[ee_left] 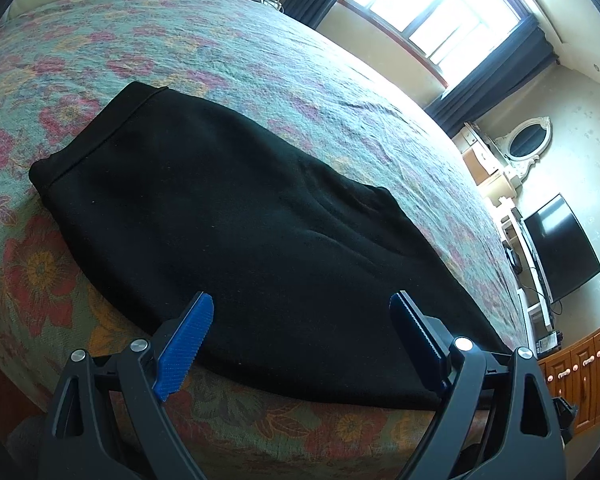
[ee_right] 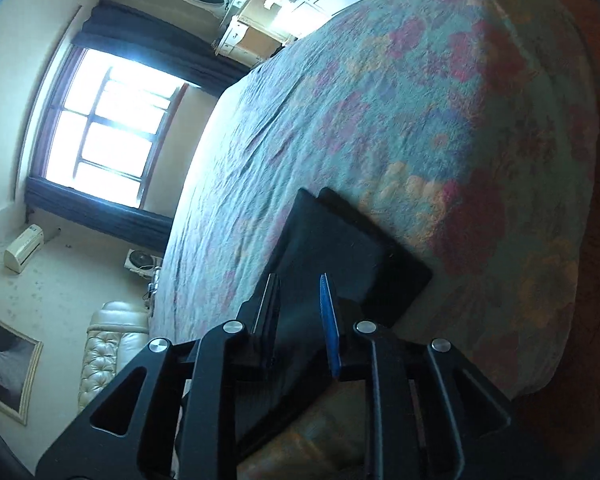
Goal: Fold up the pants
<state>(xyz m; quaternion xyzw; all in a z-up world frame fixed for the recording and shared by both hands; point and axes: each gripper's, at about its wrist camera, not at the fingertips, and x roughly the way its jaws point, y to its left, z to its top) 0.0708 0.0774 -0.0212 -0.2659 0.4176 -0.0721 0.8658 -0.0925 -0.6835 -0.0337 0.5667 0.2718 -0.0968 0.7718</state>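
Black pants [ee_left: 240,208] lie flat on the floral bedspread [ee_left: 228,52], folded lengthwise, waistband at the upper left. My left gripper [ee_left: 302,308] is open, its blue pads spread wide just above the near part of the pants, holding nothing. In the right wrist view the pants [ee_right: 340,248] show as a dark folded end near the bed's edge. My right gripper [ee_right: 298,284] hovers over that end with its jaws partly closed; a gap shows between the pads and no cloth is pinched there that I can see.
The bedspread [ee_right: 380,100] covers a large bed. A window with dark curtains [ee_left: 440,12], a dresser with an oval mirror [ee_left: 528,140], a TV [ee_left: 560,248] and wooden cabinets [ee_left: 588,368] stand beyond the bed. A cream headboard [ee_right: 104,344] shows too.
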